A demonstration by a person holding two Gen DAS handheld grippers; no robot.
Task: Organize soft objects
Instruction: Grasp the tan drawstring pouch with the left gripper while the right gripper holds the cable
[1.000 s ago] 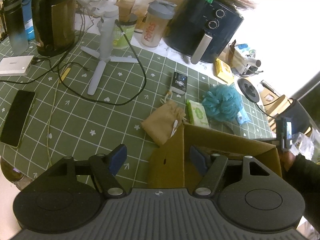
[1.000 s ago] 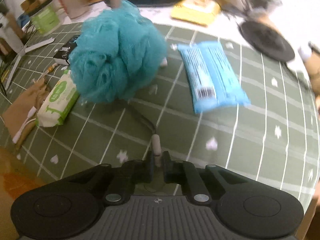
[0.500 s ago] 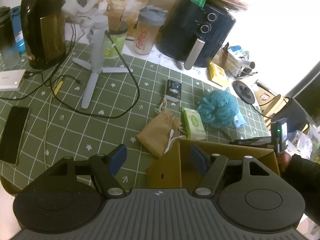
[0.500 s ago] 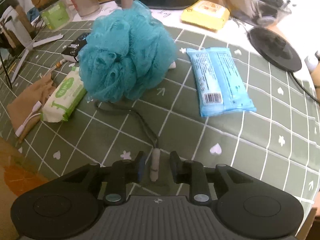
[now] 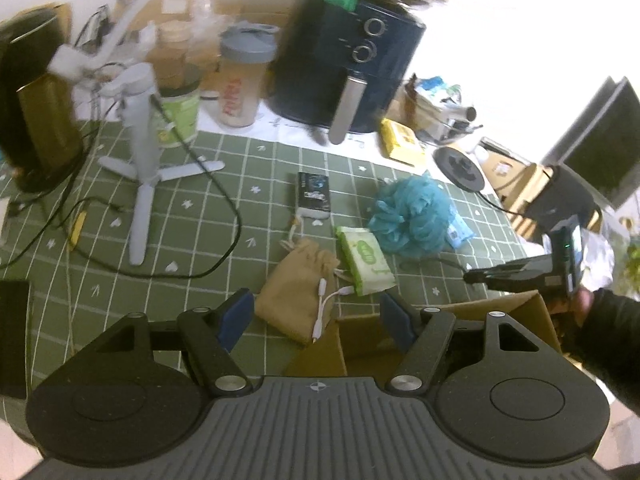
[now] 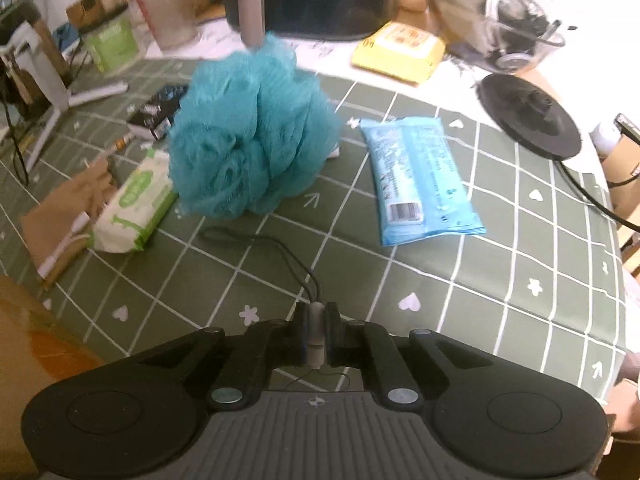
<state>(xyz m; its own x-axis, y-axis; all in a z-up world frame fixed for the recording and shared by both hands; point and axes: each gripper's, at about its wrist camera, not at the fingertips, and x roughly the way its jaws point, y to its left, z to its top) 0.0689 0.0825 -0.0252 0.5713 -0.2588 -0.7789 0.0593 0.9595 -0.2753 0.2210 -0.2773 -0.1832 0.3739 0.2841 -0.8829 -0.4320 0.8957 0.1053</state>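
Right gripper (image 6: pixel 316 322) closing, pads pinching the grey toggle of a dark cord (image 6: pixel 280 250) that runs off toward the teal bath sponge (image 6: pixel 250 136). Sponge resting on the green tablecloth (image 6: pixel 500 248), between a green wipes pack (image 6: pixel 134 204) at left and a blue pack (image 6: pixel 418 178) at right. Left gripper (image 5: pixel 316 316) wide open, empty, over a cardboard box (image 5: pixel 516 312).

Counted ahead of the tongs:

- One teal mesh bath sponge (image 6: pixel 252 136).
- Three soft wipe packs: one green-and-white (image 6: pixel 134 204), one blue (image 6: pixel 416 180), one yellow (image 6: pixel 400 50).
- One tan drawstring pouch (image 5: pixel 298 288).
- One cardboard box (image 5: pixel 500 320).
- One dark air fryer (image 5: pixel 344 68).
- One white tripod stand (image 5: pixel 142 156).
- One shaker bottle (image 5: pixel 242 80).
- One black round kettle base (image 6: pixel 528 116).
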